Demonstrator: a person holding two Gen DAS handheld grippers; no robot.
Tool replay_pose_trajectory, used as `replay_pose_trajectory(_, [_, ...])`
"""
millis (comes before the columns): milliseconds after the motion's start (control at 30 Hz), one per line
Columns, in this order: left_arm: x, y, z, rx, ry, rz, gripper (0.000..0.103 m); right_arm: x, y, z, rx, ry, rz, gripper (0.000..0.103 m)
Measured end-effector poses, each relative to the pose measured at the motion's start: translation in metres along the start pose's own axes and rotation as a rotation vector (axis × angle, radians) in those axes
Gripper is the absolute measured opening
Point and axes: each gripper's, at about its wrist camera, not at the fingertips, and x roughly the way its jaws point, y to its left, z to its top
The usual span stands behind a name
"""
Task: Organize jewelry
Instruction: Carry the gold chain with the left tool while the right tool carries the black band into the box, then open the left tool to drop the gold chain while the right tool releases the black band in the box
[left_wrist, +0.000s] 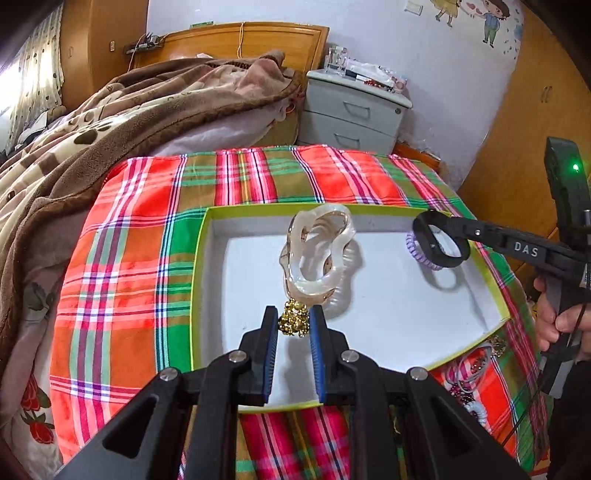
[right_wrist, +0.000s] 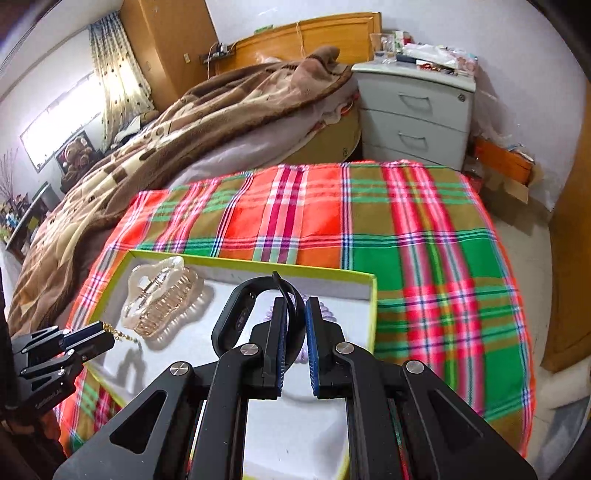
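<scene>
Two pieces in the air at once, both above the shallow box with the white floor and lime rim, set on the plaid cloth over the bed. Left gripper with fingers clamped on a small gold chain, bunched into a knot between the blue pads; in the right wrist view, a short tail of links dangling free from the tips. Right gripper with fingers nearly together, pinching the thin strap of a black wristband, loop hanging out ahead over the box.

Already lying in the box: a translucent, wavy-edged hair claw and a purple coil hair tie, half hidden behind the band.

Chain, by the look of it: very light, limp, slippery, likely to snag on the pad ridges or tangle on release. Best held by the bunch, as now, and lowered close to the floor before letting go. Wristband: light, rubbery, springy, probably forgiving; strap a fair place to grip, though liable to swing. Claw likely brittle plastic, so worth setting both pieces down clear of it, in the bare floor between claw and tie or nearer the front rim.

More trinkets loose on the cloth beside the box, too blurred to name.
</scene>
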Motion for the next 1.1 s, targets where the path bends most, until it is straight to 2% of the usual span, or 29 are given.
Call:
replay_pose_trajectory(367, [0.017,0.005,-0.003,-0.007,0.038,0.023,0.018,0.023,0.003,0.002,-0.041,0.044,-0.036,0.010])
replay_pose_trajectory(800, [0.022,0.007,-0.004,-0.017,0.057,0.018,0.018,0.028,0.002,0.005,-0.044,0.043,-0.043,0.011])
replay_pose_trajectory(967, [0.022,0.006,-0.004,-0.014,0.055,0.010,0.024,0.029,0.003,0.005,-0.043,0.040,-0.045,0.012])
replay_pose_trajectory(1100, [0.019,0.004,-0.003,-0.015,0.048,0.002,0.033,0.027,0.002,0.006,-0.028,0.031,-0.038,0.017])
